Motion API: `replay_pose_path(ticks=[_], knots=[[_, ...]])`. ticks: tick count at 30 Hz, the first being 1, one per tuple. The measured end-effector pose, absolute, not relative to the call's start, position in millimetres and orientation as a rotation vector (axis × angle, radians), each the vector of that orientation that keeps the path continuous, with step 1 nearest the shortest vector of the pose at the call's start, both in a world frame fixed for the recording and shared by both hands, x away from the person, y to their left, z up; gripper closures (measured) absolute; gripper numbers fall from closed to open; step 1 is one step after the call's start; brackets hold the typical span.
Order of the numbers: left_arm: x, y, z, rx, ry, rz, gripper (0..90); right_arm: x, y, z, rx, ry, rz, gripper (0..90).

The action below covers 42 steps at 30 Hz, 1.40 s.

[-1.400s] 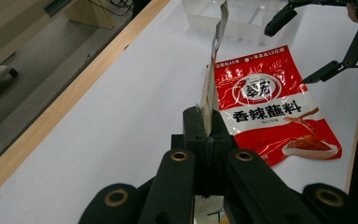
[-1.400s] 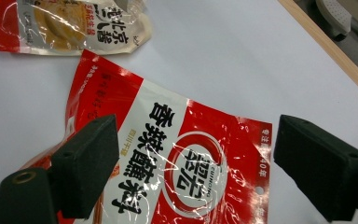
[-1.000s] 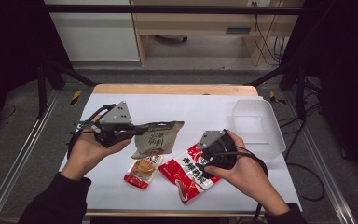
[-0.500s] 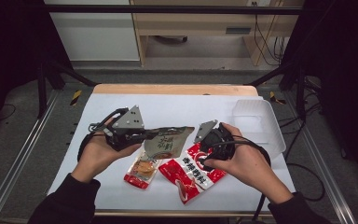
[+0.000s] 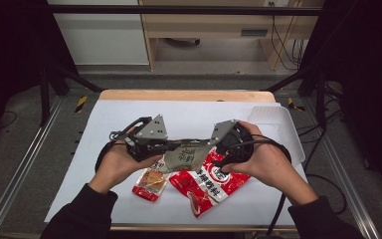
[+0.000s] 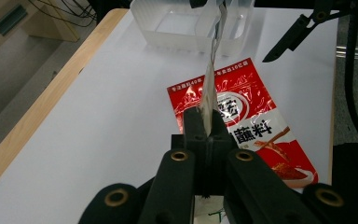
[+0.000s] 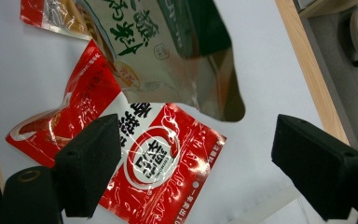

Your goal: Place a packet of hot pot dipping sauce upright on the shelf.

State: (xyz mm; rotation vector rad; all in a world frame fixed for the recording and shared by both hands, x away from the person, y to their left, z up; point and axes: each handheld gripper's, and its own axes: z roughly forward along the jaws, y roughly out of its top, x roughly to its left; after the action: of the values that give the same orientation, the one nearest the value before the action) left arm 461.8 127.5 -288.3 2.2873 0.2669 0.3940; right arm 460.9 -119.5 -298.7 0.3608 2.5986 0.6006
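The left gripper point(image 5: 171, 147) was clamped on one edge of the green pouch point(image 5: 186, 155), which hung in the air just above the red pouch point(image 5: 210, 181). In the left gripper view the green pouch point(image 6: 210, 88) stood edge-on between the pressed jaws, with the red pouch point(image 6: 256, 121) flat on the table point(image 6: 98, 126) beyond. The right gripper point(image 5: 214, 144) was at the green pouch's far end, also above the red pouch; its jaws had just been closing but stood wide apart, grasping nothing — the pouch's corner point(image 7: 177, 56) seemed to lie ahead of the pads, not between them. A small orange packet point(image 5: 150, 181) lay just left of the red pouch. A clear tray point(image 5: 278, 124) stood to the red pouch's right, farther back.
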Motion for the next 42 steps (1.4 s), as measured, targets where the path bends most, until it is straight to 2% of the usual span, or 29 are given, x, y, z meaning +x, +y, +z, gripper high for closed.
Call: replay_pose_path(ticks=[10, 13, 15, 23, 30, 33, 42], knots=[[463.6, 121.1, -288.4, 2.296, 0.241, 0.380, 90.0, 469.4, -105.5, -302.1, 0.285, 2.684, 0.638, 43.1], [462.9, 121.5, -287.2, 2.302, 0.234, 0.384, 90.0, 471.9, -101.0, -301.9, 0.259, 2.698, 0.656, 53.7], [462.9, 121.8, -286.8, 2.300, 0.233, 0.382, 90.0, 473.2, -99.2, -301.0, 0.232, 2.714, 0.663, 68.2], [463.1, 121.7, -286.9, 2.290, 0.229, 0.368, 90.0, 476.9, -95.9, -299.2, 0.252, 2.720, 0.664, 88.8], [464.4, 123.9, -285.7, 2.257, 0.246, 0.366, 90.0, 477.1, -96.1, -291.8, 0.244, 2.691, 0.651, 90.0], [465.4, 124.7, -287.2, 2.226, 0.266, 0.346, 86.5, 479.0, -97.2, -288.5, 0.235, 2.676, 0.644, 90.0], [463.4, 148.0, -293.1, 2.139, 0.344, 0.398, 53.9, 488.0, -112.7, -278.8, 0.265, 2.637, 0.588, 90.0]])
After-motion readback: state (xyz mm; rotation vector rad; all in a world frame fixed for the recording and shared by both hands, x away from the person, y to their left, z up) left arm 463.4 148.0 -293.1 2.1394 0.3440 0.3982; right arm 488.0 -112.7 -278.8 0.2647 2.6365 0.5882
